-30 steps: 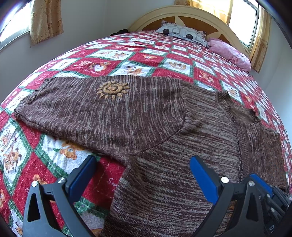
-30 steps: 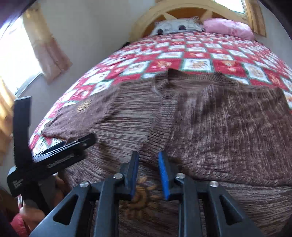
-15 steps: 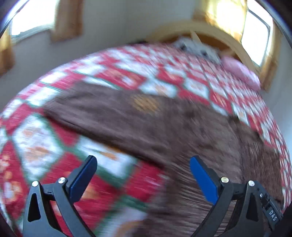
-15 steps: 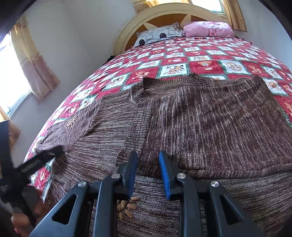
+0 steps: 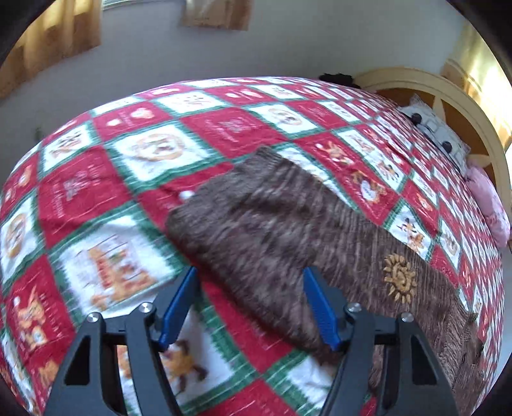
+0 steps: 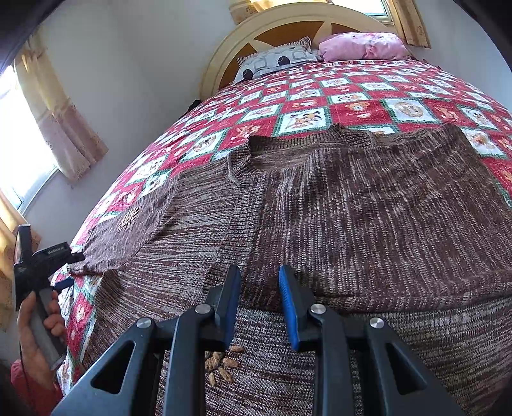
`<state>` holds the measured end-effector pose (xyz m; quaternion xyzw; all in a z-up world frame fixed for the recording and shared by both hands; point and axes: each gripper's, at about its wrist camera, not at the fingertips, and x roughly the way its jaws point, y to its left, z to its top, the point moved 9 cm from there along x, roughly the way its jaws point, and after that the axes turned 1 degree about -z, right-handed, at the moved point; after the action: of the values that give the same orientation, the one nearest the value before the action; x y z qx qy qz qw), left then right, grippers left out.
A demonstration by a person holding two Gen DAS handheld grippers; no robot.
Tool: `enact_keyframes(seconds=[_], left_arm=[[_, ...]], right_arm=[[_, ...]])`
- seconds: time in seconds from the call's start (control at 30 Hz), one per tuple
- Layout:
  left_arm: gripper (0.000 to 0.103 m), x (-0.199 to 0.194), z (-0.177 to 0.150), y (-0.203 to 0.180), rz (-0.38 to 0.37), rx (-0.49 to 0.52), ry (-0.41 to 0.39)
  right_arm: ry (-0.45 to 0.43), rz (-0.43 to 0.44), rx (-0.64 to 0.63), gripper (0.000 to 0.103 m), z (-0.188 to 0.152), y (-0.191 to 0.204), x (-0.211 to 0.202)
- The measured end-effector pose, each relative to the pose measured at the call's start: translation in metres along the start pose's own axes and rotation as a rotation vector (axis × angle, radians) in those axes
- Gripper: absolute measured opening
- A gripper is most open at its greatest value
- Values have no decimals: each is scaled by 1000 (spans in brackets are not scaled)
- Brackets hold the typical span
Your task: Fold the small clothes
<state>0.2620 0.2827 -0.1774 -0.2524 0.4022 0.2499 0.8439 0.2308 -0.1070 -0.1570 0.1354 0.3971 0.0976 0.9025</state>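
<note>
A brown knitted sweater (image 6: 368, 204) lies spread flat on a bed (image 6: 358, 92) covered with a red, white and green patchwork quilt. Two pillows sit at the far end against a rounded wooden headboard (image 6: 281, 28). The sweater's collar points toward the pillows. Its right sleeve appears already folded in across the chest, while the left sleeve (image 5: 256, 224) stretches out sideways over the quilt, with a small gold sun motif stitched near the shoulder.

The left hand-held gripper (image 5: 251, 307) hovers low over the cuff end of that outstretched sleeve. Its blue pads are closing, with the sleeve's near edge lying between them, but they do not yet press on the cloth (this view is blurred by motion). In the right wrist view, a person's hand (image 6: 38, 323) holds this tool at the bed's left side.

The right hand-held gripper (image 6: 259, 304) is set narrow over the lower middle of the sweater, near the hem. Nothing is pinched between its pads; whether its tips press on the knit I cannot tell.

The step in hand looks like taking hold of the left sleeve so it can be folded over the body. The next move likely calls for the left pads to shut firmly on the cuff, then lift and carry it across toward the collar side, while the right tool steadies the body so the knit does not drag or bunch.
</note>
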Motion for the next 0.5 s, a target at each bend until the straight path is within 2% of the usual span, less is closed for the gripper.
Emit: enact_keyframes(seconds=[0.03, 0.1, 0.13, 0.2, 0.3, 0.37, 0.43, 0.5], left_arm=[[63, 2, 2, 0, -1, 6, -4], [24, 5, 5, -4, -15, 21, -10], [18, 7, 6, -3, -21, 13, -6], [11, 8, 12, -2, -40, -5, -4], [7, 7, 19, -7, -42, 15, -16], [7, 0, 22, -19, -74, 44, -36], [7, -11, 26, -38, -101, 84, -68], [7, -32, 26, -69, -164, 157, -121]], right_arm=[[0, 0, 0, 26, 0, 0, 0], [0, 0, 0, 26, 0, 0, 0], [0, 0, 0, 26, 0, 0, 0], [0, 0, 0, 26, 0, 0, 0], [0, 1, -1, 26, 0, 0, 0], [0, 4, 3, 26, 0, 0, 0], [-2, 11, 10, 26, 0, -2, 1], [-7, 25, 28, 26, 0, -4, 0]])
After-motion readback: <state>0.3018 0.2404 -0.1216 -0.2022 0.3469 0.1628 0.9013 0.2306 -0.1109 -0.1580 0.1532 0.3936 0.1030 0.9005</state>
